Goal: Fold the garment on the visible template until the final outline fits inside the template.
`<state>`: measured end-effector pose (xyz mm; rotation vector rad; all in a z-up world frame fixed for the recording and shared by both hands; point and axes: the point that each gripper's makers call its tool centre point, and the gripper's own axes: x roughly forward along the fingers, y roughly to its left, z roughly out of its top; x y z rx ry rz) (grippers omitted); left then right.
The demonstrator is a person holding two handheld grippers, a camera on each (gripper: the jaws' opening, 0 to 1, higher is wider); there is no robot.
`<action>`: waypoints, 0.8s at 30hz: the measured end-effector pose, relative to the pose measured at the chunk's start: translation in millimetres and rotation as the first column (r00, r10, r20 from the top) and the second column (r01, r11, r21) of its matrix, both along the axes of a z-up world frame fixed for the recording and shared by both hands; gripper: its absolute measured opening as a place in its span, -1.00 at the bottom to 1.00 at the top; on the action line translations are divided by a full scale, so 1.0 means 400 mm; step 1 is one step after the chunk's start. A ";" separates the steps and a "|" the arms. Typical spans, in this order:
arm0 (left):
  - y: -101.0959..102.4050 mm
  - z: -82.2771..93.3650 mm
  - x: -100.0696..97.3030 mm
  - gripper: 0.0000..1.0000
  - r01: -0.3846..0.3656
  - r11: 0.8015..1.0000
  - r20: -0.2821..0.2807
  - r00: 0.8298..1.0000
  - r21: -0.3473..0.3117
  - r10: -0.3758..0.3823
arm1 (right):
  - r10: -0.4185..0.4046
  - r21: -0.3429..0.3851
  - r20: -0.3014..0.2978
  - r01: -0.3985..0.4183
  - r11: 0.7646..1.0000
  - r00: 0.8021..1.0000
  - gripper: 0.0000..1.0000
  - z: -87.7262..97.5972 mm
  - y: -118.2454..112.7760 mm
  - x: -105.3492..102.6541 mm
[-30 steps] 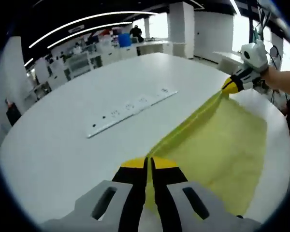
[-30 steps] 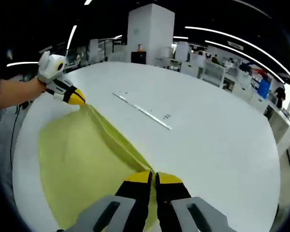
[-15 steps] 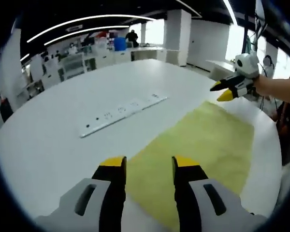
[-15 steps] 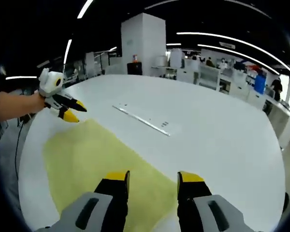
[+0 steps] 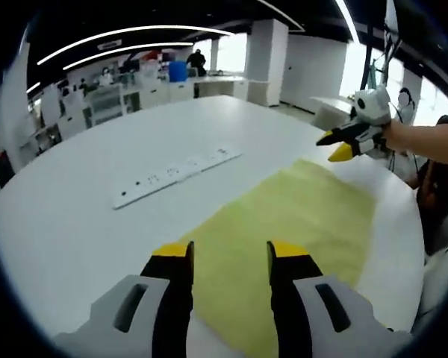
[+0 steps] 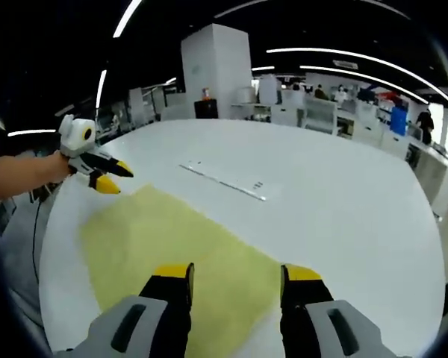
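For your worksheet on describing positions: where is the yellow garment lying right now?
The yellow garment lies flat on the white table, just ahead of the open left claw; the long white strip lies beyond it, and the right claw hovers open at its other end.

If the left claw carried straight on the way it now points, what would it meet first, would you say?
Most likely the yellow garment lying flat on the white table: it spreads directly ahead of the open left claw. Depth is hard to judge here.
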<state>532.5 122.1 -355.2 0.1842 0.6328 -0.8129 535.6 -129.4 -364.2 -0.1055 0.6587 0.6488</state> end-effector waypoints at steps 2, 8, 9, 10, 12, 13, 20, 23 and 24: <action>0.000 0.002 -0.009 -0.28 0.003 1.000 -0.007 1.000 -0.001 -0.003 | 0.005 -0.004 -0.006 -0.005 1.000 1.000 -0.07 0.002 -0.001 -0.012; 0.013 0.001 -0.030 -0.29 0.010 1.000 -0.023 1.000 0.027 -0.009 | 0.027 -0.026 -0.019 -0.027 0.999 0.999 -0.07 0.003 -0.001 -0.046; 0.015 0.001 -0.034 -0.28 0.006 1.000 -0.031 1.000 0.021 -0.005 | 0.027 -0.027 -0.021 -0.027 0.999 0.999 -0.07 0.003 -0.002 -0.049; 0.015 0.001 -0.037 -0.28 0.004 1.000 -0.036 0.999 0.020 -0.004 | 0.027 -0.026 -0.023 -0.027 0.999 0.999 -0.07 0.004 -0.002 -0.054; 0.018 0.003 -0.046 -0.28 0.004 1.000 -0.036 0.999 0.022 -0.003 | 0.031 -0.028 -0.027 -0.032 0.999 0.999 -0.06 0.006 -0.002 -0.066; 0.018 0.005 -0.052 -0.28 0.005 1.000 -0.039 0.999 0.023 -0.005 | 0.032 -0.032 -0.030 -0.033 0.999 0.999 -0.06 0.007 -0.003 -0.072; 0.017 0.001 -0.088 -0.28 0.015 1.000 -0.064 0.998 0.021 -0.014 | 0.030 -0.040 -0.054 -0.033 0.999 0.998 -0.04 0.000 -0.016 -0.117; 0.021 -0.001 -0.105 -0.29 0.018 0.999 -0.067 0.998 0.027 -0.016 | 0.031 -0.048 -0.057 -0.034 0.998 0.998 -0.06 -0.002 -0.024 -0.138; 0.023 -0.001 -0.111 -0.30 0.015 1.000 -0.070 0.997 0.025 -0.013 | 0.029 -0.046 -0.058 -0.032 0.998 0.998 -0.06 -0.003 -0.026 -0.142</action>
